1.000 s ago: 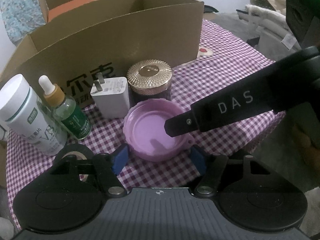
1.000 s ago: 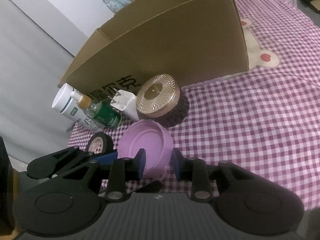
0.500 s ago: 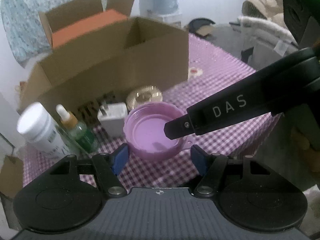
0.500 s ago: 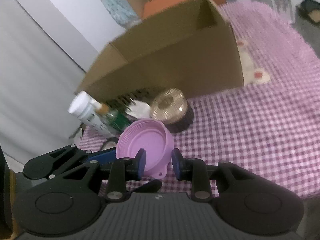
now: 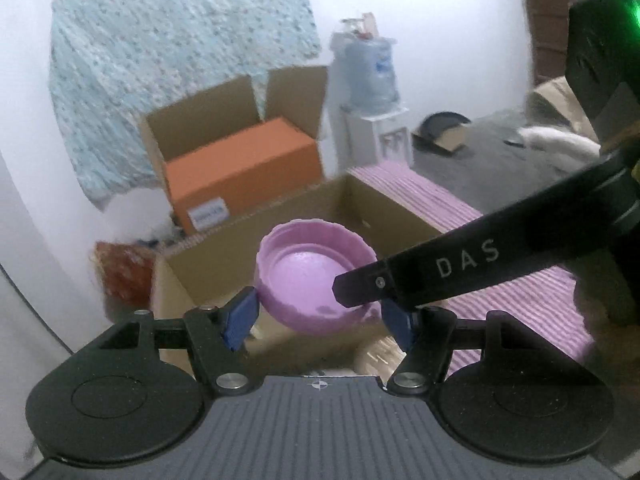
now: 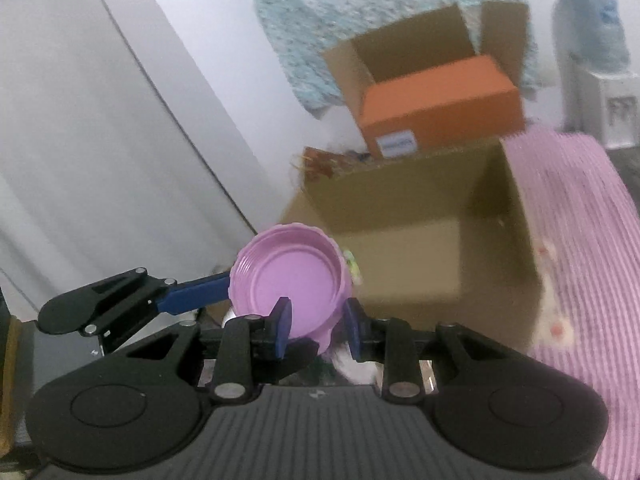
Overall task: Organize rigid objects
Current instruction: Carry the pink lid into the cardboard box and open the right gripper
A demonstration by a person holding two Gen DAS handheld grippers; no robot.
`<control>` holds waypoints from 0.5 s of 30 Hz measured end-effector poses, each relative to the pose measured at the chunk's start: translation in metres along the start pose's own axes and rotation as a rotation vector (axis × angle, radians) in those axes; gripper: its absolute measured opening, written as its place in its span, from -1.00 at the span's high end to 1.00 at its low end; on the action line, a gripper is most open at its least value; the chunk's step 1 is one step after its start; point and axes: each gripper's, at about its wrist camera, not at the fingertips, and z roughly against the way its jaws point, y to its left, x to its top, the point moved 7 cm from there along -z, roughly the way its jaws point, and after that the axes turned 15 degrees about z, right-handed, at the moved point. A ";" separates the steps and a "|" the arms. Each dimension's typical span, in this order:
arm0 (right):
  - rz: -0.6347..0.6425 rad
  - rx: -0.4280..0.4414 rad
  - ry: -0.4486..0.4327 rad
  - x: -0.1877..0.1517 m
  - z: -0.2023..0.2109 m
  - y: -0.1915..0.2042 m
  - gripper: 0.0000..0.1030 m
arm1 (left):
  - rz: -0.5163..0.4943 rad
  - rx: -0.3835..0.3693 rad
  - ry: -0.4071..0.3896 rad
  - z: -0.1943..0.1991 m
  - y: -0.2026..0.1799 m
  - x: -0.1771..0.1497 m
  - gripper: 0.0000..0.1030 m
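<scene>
Lifted off the checked cloth, our pink lid (image 5: 316,276) now hangs over the open cardboard box (image 6: 420,216). Our left gripper (image 5: 320,314) clamps its sides; our right gripper (image 6: 318,326) pinches its near rim.

White letters "DAS" along the black finger of the right tool (image 5: 362,296), seen from the left wrist. White label (image 5: 208,215) on the orange box (image 5: 240,168): print too blurred to read, in both views.
</scene>
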 end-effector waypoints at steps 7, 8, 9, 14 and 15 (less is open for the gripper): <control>-0.038 0.079 0.107 0.059 -0.073 -0.035 0.41 | 0.000 0.043 0.113 -0.059 0.035 0.036 -0.29; -0.050 0.084 0.131 0.064 -0.087 -0.041 0.41 | -0.002 0.057 0.145 -0.071 0.042 0.039 -0.27; -0.059 0.088 0.156 0.069 -0.100 -0.047 0.41 | 0.000 0.069 0.176 -0.082 0.047 0.040 -0.27; -0.126 0.109 0.278 0.069 -0.159 -0.070 0.41 | 0.008 0.114 0.348 -0.143 0.068 0.035 -0.28; -0.132 0.106 0.299 0.066 -0.169 -0.074 0.41 | 0.005 0.120 0.376 -0.153 0.070 0.032 -0.28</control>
